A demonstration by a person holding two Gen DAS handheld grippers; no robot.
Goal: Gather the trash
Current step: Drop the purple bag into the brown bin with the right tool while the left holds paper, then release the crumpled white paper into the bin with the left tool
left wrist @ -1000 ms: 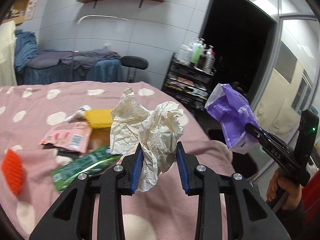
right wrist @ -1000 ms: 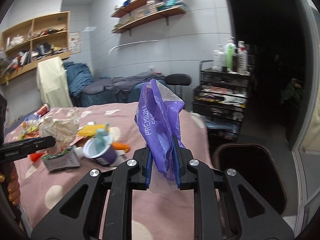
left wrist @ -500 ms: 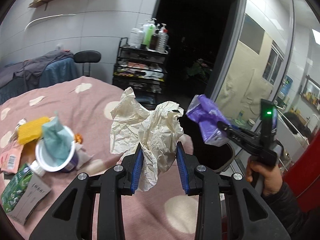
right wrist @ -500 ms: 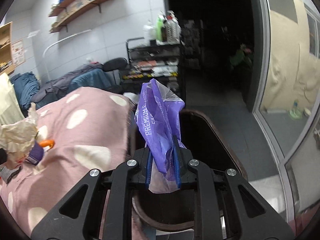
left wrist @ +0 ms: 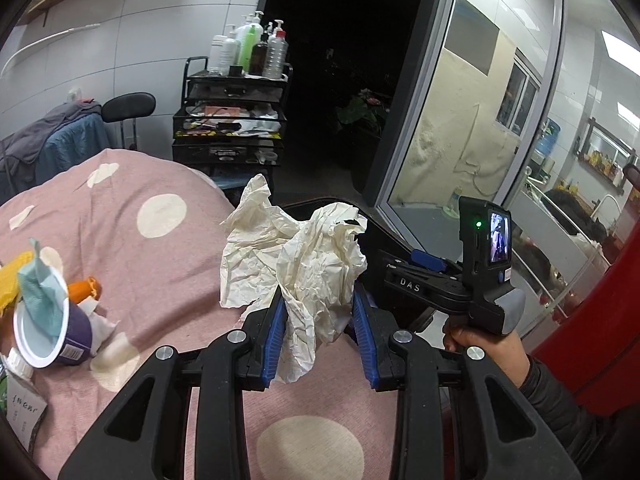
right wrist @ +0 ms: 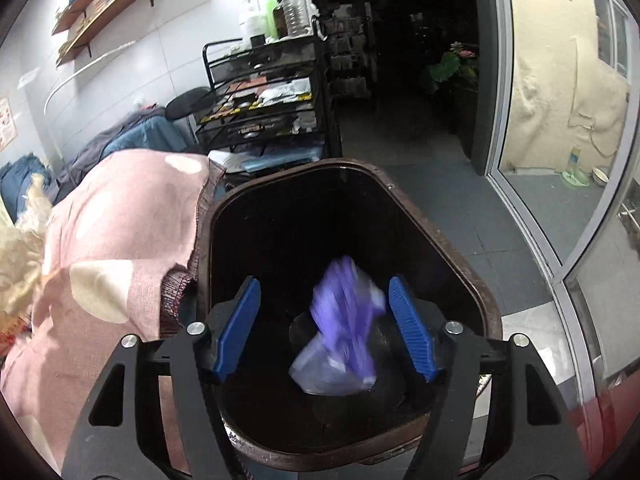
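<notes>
Above the bin: the right gripper [right wrist: 324, 328] hangs over the dark trash bin [right wrist: 460, 264], its blue pads spread wide and gripping nothing.
Purple bag: the purple plastic bag [right wrist: 344, 324] is blurred, between and below the spread pads, inside the bin's mouth and clear of both pads.
Bin position: it stands just beside the edge of the pink spotted bedcover [right wrist: 120, 240], whose hem touches the bin's left rim.
Left gripper: the left gripper [left wrist: 320, 324] is clamped narrowly on a crumpled cream paper [left wrist: 296, 264], which rises in wrinkled folds above the blue pads and hangs a little below them.
Paper position: held over the near edge of the bedcover [left wrist: 160, 248], with the bin's dark rim showing just behind it.
Right gripper seen from the left: its black body and lit rear screen [left wrist: 484, 256] sit to the right of the paper, a hand [left wrist: 488, 348] wrapped round the handle.
Left on the bed: a purple yogurt cup [left wrist: 52, 324] with peeled lid, an orange piece [left wrist: 82, 288], a yellow wrapper [left wrist: 10, 280] and a carton [left wrist: 20, 408] lie well apart from both grippers.
</notes>
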